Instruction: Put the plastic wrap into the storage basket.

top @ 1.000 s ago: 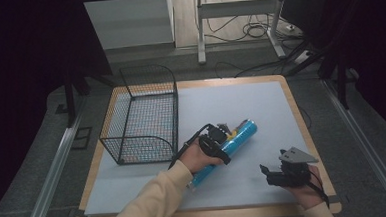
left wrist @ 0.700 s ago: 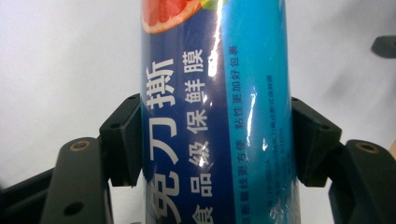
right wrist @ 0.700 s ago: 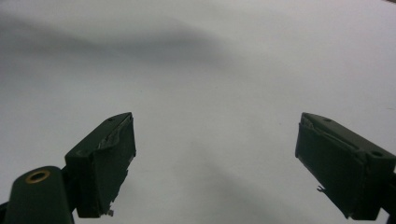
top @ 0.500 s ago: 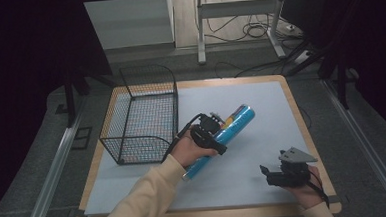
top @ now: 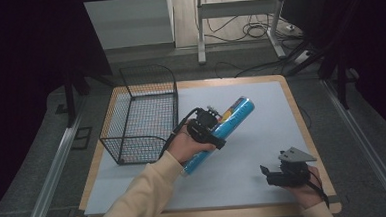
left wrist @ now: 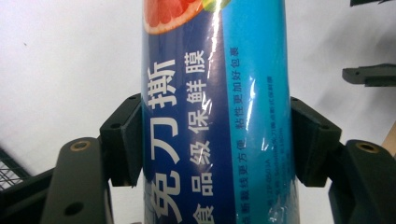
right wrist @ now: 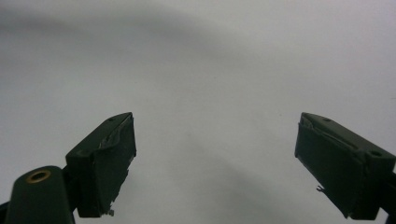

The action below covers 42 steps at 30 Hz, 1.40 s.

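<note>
The right gripper rests idle near the desk's front edge, its fingers spread wide on nothing. Farther in, the left gripper is clamped on the blue cling-film roll mid-length, one finger on each side. The roll looks lifted clear; the next move is probably carrying it beyond the fingers into the wire basket just beside.

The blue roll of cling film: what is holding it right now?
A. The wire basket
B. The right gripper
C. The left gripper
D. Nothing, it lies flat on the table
C. In the left gripper view the left gripper has its two black jaws pressed against both sides of the blue roll of cling film, while the right gripper stands open over the bare white table cover with nothing between its jaws.
</note>
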Each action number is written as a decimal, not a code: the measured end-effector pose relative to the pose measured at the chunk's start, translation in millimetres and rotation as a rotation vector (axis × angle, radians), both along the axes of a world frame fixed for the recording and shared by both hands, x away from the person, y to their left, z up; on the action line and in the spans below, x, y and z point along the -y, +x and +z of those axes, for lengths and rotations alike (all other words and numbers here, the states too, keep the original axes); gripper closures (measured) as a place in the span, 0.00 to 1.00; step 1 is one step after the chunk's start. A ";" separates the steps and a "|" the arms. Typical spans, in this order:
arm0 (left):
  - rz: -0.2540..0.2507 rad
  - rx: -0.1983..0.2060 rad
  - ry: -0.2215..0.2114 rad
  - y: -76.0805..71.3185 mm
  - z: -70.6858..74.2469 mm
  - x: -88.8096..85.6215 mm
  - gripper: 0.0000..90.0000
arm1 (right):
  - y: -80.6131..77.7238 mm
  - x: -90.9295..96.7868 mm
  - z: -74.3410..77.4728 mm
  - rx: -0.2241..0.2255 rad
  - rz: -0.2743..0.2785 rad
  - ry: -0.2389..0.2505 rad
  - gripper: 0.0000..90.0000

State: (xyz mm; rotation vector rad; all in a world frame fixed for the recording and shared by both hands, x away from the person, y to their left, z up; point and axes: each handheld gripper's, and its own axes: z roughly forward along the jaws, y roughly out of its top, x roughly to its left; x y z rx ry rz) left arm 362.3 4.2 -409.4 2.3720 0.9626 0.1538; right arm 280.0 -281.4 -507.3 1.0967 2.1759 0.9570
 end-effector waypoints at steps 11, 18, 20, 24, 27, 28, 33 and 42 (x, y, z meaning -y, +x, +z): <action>0.011 0.029 -0.026 2.2 17.6 -8.1 0.35 | 0.7 0.2 -1.2 -0.005 -0.003 -0.001 0.14; 0.017 0.065 -0.034 5.4 34.8 -10.6 0.35 | 1.3 0.6 -2.0 -0.012 -0.006 -0.001 0.15; 0.017 0.066 -0.038 5.9 37.0 -11.1 0.35 | 1.4 0.7 -2.0 -0.013 -0.006 0.000 0.15; 0.019 0.076 -0.041 7.4 42.9 -12.0 0.35 | 1.5 0.8 -2.0 -0.014 -0.012 0.003 0.15; 0.019 0.079 -0.046 8.4 44.9 -12.4 0.35 | 1.4 0.7 -1.8 -0.014 -0.013 0.004 0.15; 0.023 0.084 -0.052 9.7 46.8 -12.8 0.35 | 1.1 0.3 -1.7 -0.013 -0.012 0.004 0.15; 0.028 0.097 -0.059 14.0 51.1 -14.3 0.35 | 0.8 -0.5 -1.6 -0.005 -0.005 0.000 0.15; 0.037 0.123 -0.077 22.5 59.9 -17.1 0.35 | 1.6 1.2 -1.0 -0.004 -0.005 0.003 0.16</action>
